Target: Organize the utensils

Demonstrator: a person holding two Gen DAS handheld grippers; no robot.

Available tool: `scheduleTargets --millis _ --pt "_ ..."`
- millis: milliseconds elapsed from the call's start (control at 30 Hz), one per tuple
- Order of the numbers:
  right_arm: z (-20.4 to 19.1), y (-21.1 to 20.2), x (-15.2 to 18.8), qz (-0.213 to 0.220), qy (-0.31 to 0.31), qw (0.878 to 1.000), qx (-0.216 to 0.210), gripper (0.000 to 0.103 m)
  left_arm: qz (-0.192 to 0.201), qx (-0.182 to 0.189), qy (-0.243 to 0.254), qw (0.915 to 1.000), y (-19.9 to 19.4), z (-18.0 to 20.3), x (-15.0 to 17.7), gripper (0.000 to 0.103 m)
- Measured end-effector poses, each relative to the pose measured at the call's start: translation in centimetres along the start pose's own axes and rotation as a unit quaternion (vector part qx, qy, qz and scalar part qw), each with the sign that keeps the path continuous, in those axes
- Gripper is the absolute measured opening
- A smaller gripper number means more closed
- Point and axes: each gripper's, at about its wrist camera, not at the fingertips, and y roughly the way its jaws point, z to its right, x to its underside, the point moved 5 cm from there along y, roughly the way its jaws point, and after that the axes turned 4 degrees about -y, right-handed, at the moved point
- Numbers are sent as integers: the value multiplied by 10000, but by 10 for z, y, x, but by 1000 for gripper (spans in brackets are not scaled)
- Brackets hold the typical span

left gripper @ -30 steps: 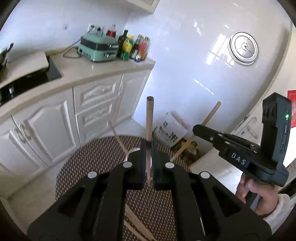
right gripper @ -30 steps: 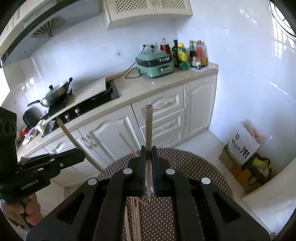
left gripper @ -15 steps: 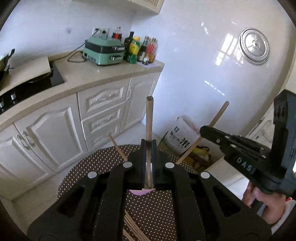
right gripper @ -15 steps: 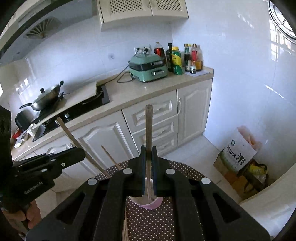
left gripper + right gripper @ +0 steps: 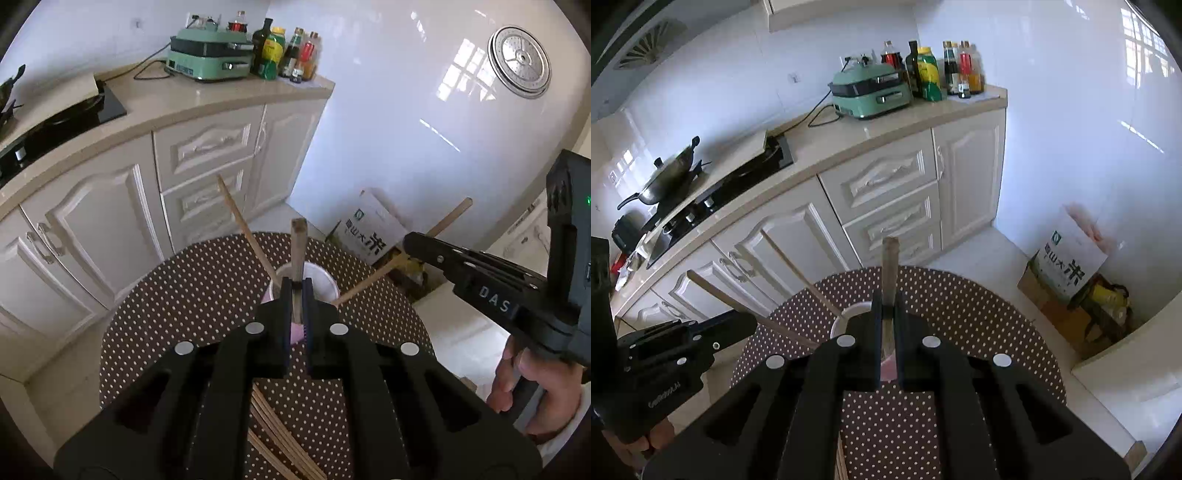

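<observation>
A pink cup with a white inside stands on the brown dotted tablecloth, and one wooden chopstick leans in it. My left gripper is shut on an upright chopstick directly over the cup. My right gripper is shut on another chopstick, also above the cup's rim. Each gripper shows in the other's view: the right one with its slanted chopstick, the left one with its slanted chopstick. Several loose chopsticks lie on the cloth near me.
Cream kitchen cabinets run behind the round table, with a green appliance, bottles and a stove with a wok on the counter. A rice bag on a box stands on the floor at the right. A hand holds the right gripper.
Both grippers have come down toward the table with their chopsticks still gripped. The pink cup, hidden a second ago, now shows just beyond both pairs of fingers.
</observation>
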Motion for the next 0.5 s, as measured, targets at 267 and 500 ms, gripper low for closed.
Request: scheduleTargets --millis 267,500 --pt "-5 4 17 -236 33 9997 -2 5 -323 50 21 9995 6 1 18 5" --pt "-8 2 27 -350 176 9992 -49 8 -403 -142 17 9991 2 -2 25 8"
